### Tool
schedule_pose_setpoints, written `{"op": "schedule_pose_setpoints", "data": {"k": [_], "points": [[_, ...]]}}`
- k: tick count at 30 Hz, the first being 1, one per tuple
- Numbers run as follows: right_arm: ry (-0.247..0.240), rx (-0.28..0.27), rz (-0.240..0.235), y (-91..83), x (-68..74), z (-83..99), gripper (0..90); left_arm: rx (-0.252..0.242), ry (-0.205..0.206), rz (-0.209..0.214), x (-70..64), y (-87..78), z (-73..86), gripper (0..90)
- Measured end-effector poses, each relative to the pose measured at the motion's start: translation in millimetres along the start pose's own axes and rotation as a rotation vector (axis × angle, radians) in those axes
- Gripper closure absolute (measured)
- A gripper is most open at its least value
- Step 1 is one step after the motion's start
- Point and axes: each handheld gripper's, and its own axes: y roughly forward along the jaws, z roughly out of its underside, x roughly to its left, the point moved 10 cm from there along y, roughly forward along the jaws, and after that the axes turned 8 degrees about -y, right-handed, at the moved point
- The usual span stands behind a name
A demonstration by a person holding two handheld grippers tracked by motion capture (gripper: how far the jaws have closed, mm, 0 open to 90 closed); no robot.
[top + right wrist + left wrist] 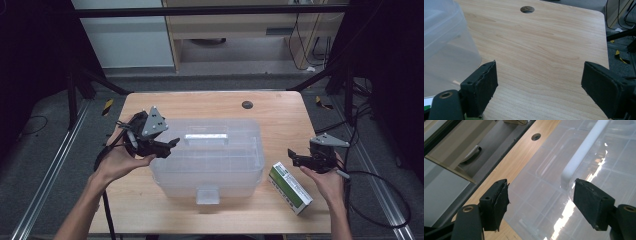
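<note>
Sitting in the middle of the desk [150, 200] is a clear plastic storage box [210, 170] with its lid on; through the frosted walls I can make out nothing inside. Its lid [579, 202] is translucent and moulded with a grid of shallow squares, and a white carry handle [206, 136] lies flat along the top. A small latch tab [207, 195] hangs at the front edge nearest me.

My left gripper [171, 143] hovers at the box's left end, just above the lid's edge, jaws wide apart and holding nothing. In the left gripper view one pad [499, 202] hangs over the lid's rim where it meets the wood, and the other is over the lid beside the near end of the white handle. My left hand [120, 160] cradles the tool from below, wrist bent, the grey three-cornered plate tilted up toward the camera.

My right gripper [291, 156] is to the right of the box, well apart from it, jaws also spread wide and empty. They point across bare wood toward the round cable hole [527, 9] at the far edge, with the box's rounded corner at the left of the right gripper view. A green and white carton [290, 187] lies flat on the desk just beside my right hand [325, 180].
</note>
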Motion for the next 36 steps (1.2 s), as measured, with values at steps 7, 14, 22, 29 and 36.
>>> {"op": "schedule_pose_setpoints", "data": {"k": [7, 14, 22, 29, 36], "points": [[-0.001, 0.004, -0.001, 0.6, 0.6, 0.8, 13.9, 0.016, 0.05, 0.006, -8.9, 2.5, -4.4, 27.6], [-0.003, 0.006, -0.002, 0.9, 0.2, 1.3, 13.8, 0.043, 0.101, 0.015, -17.6, 2.3, -7.2, 27.8], [-0.003, 0.007, -0.004, 0.8, 0.3, 1.5, 13.8, 0.056, 0.149, 0.008, -26.3, 4.9, -12.6, 28.7], [-0.005, 0.01, -0.005, 1.2, 0.5, 2.0, 13.8, 0.082, 0.197, 0.006, -33.5, 7.9, -15.9, 29.5], [-0.002, 0.011, -0.005, 1.1, 0.2, 2.6, 13.8, 0.1, 0.242, -0.028, -37.0, 11.0, -18.8, 31.2]]}}
